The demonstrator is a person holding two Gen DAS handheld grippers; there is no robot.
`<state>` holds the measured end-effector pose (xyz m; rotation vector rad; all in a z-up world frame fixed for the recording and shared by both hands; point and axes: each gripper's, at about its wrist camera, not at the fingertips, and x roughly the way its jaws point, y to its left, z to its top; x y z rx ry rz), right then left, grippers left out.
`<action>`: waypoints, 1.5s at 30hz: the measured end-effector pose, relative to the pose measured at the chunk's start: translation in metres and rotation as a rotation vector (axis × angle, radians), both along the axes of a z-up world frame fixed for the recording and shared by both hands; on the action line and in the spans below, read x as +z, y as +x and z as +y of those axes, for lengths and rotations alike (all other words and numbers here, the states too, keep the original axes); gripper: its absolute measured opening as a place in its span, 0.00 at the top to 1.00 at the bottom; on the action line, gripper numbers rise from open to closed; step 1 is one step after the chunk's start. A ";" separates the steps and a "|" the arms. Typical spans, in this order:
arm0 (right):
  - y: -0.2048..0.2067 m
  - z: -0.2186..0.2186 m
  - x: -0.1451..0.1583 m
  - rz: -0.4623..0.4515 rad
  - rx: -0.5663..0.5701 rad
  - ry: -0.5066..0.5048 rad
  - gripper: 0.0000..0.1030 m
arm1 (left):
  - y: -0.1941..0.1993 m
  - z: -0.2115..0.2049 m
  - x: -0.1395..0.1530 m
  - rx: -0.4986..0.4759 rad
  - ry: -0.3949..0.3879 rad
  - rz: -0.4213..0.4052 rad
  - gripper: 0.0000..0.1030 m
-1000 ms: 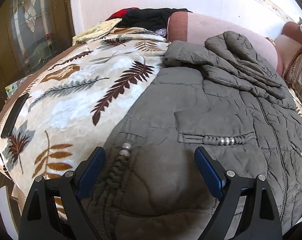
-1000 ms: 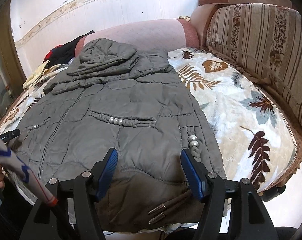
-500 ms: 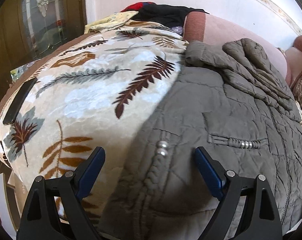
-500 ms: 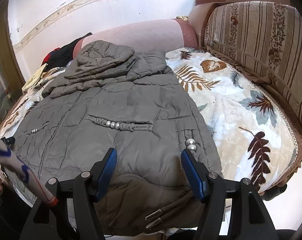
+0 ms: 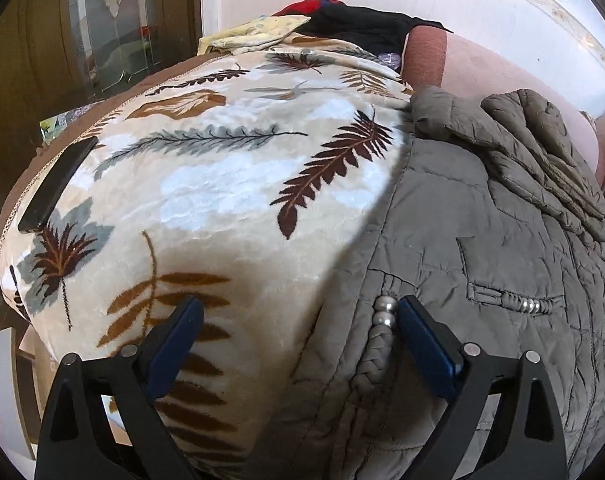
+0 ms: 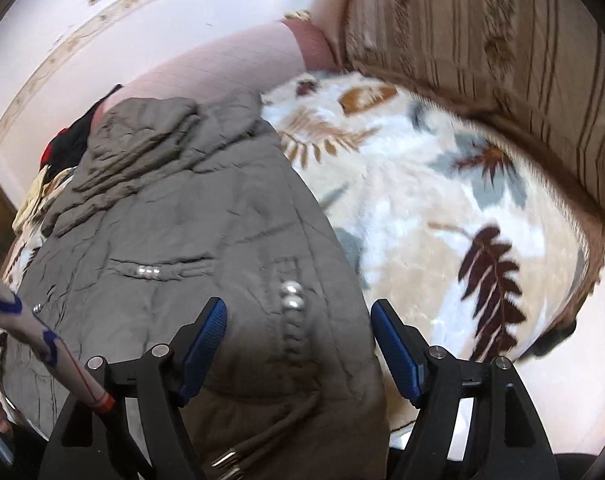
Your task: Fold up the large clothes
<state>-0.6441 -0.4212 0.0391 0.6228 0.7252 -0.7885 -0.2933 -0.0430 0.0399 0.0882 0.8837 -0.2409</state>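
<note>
- The jacket (image 5: 482,240) is quilted cloth, matt olive-grey, creased, with shiny metal beads (image 5: 383,312) on a braided cord.
- The blanket (image 5: 222,184) is plush, velvety cloth with a soft sheen and a leaf print.
- The fingers (image 5: 174,346) carry blue ribbed pads on matt black plastic arms with small metal pins.
- The sofa back (image 6: 482,40) is striped woven cloth.

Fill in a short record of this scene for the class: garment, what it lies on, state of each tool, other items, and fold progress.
garment: grey quilted jacket, spread flat, hood bunched at the far end
surface: leaf-print blanket on a sofa
left tool: open, has just been opening wider, straddling the jacket's side edge near the beads
right tool: open, has just been opening wider, over the opposite side edge
other items: dark phone on the blanket; clothes pile at the far end
fold progress: not yet started
</note>
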 end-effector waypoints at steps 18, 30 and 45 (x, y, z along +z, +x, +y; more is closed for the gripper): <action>-0.004 -0.003 -0.007 -0.074 0.008 0.091 0.19 | -0.003 0.016 0.011 0.012 -0.078 -0.008 0.06; -0.038 -0.031 -0.015 -0.257 -0.125 0.254 0.19 | 0.006 0.050 -0.004 0.012 -0.173 0.123 0.06; -0.040 -0.015 -0.025 -0.316 -0.076 0.362 0.24 | -0.003 0.072 -0.014 0.035 -0.264 0.199 0.06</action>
